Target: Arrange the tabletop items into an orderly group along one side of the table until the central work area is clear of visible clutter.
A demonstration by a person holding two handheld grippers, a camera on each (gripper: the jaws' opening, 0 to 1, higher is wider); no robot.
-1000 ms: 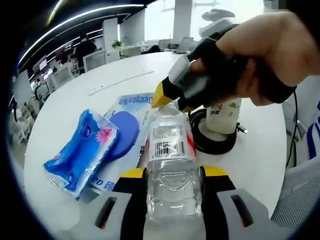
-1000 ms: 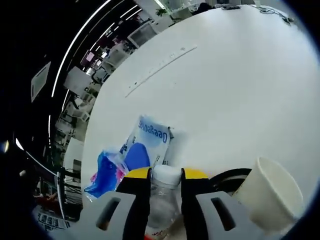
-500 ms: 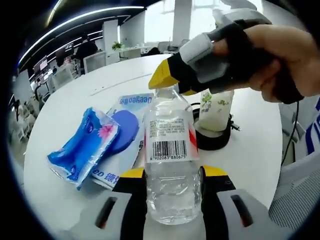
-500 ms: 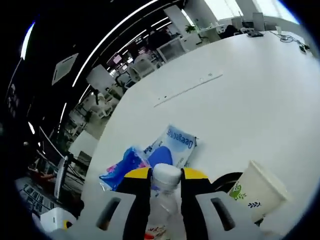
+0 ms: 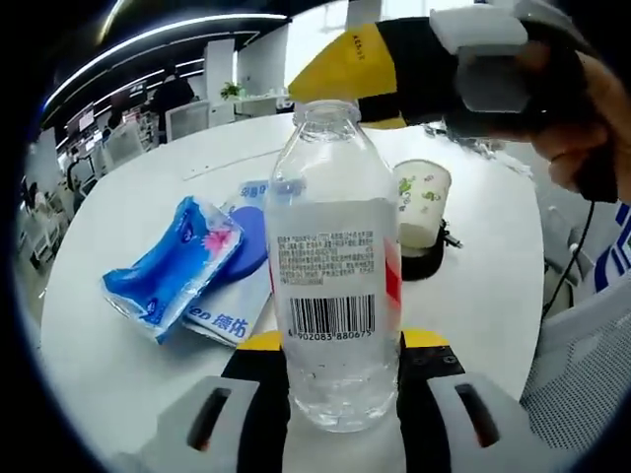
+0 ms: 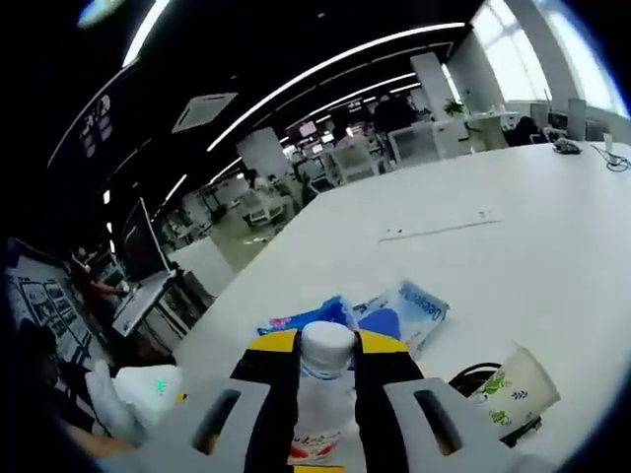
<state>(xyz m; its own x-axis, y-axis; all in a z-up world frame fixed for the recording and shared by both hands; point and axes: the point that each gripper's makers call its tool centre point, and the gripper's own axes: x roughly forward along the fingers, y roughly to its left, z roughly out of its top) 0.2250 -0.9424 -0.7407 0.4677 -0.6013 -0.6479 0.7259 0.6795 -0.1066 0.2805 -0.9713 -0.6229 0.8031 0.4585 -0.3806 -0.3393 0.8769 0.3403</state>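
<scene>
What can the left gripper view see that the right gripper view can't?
Only the left gripper view gives the bottle's barcode label and the person's hand holding the right gripper. Only the right gripper view gives the bottle's white cap pinched between yellow jaws, plus office desks and chairs far behind. Both share the clear bottle, the blue tissue pack, the blue-and-white packet, the paper cup and the white table.
</scene>
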